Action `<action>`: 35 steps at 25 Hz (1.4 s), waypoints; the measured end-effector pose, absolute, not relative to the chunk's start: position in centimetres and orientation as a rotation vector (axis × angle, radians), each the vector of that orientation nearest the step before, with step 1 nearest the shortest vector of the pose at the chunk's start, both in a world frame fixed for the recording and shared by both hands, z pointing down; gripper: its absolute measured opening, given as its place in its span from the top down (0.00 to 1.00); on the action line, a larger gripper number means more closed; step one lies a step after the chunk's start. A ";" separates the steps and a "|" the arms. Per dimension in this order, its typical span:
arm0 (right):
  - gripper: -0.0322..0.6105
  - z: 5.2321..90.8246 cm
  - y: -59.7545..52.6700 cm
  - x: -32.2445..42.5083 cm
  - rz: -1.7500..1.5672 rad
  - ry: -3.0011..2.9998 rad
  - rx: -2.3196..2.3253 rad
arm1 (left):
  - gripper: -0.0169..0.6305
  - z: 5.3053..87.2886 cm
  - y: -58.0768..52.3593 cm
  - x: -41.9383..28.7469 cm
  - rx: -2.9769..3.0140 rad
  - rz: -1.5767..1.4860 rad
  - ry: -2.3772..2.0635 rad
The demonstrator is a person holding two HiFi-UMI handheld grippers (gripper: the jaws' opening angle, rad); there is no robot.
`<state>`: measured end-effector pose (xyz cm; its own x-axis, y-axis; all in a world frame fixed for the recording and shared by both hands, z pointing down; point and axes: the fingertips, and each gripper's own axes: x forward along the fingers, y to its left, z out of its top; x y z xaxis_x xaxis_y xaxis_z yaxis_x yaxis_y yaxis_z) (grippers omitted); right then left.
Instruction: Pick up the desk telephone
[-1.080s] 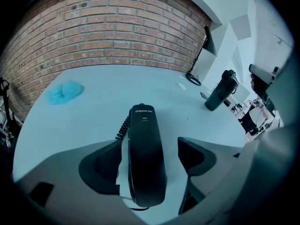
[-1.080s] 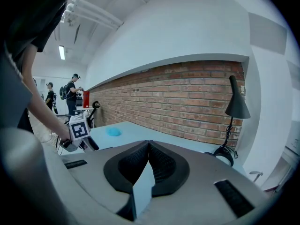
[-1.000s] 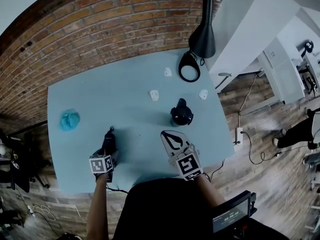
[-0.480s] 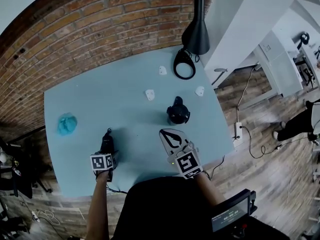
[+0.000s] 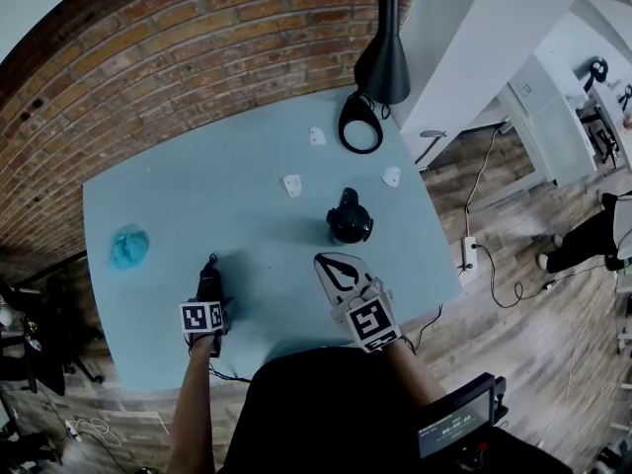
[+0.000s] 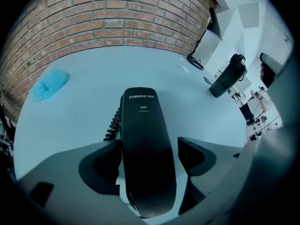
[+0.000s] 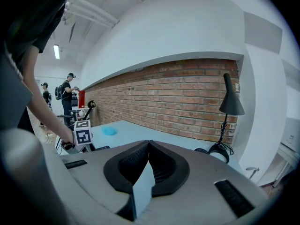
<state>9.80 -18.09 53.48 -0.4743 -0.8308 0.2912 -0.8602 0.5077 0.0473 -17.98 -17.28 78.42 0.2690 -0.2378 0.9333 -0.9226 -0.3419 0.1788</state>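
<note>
- Grasp is the part I judge done: my left claw [image 6: 149, 146] is clenched on the black plastic telephone handset [image 6: 143, 116], with a pad pressing each long side.
- Lift is what I judge left. The handset sits low over the pale blue bench [image 5: 197, 196] near its front edge, and I cannot tell whether it rests there or hangs just clear.
- My right claw [image 7: 149, 146] is clenched on nothing, its jaws pressed together. It is held over the bench to the right of the handset and well apart from it.
- The handset is long, smooth and glossy, and rounded at the near end. It has white print near the far end, and a black coiled cord [image 6: 111, 123] trails from its left side.
- No telephone base shows plainly. A black rounded object [image 5: 350, 223] stands further back on the bench, and I cannot tell what it is.
</note>
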 end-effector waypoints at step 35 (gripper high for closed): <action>0.92 55.1 -18.0 8.2 0.196 -2.507 1.321 | 0.43 80.1 -17.3 -18.4 1.703 1.417 -0.956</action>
<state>8.25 -17.98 55.06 -0.5319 -0.7821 0.3246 -0.8230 0.5677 0.0191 -18.37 -17.32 80.07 0.1238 -0.0970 0.9876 -0.8794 -0.4717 0.0639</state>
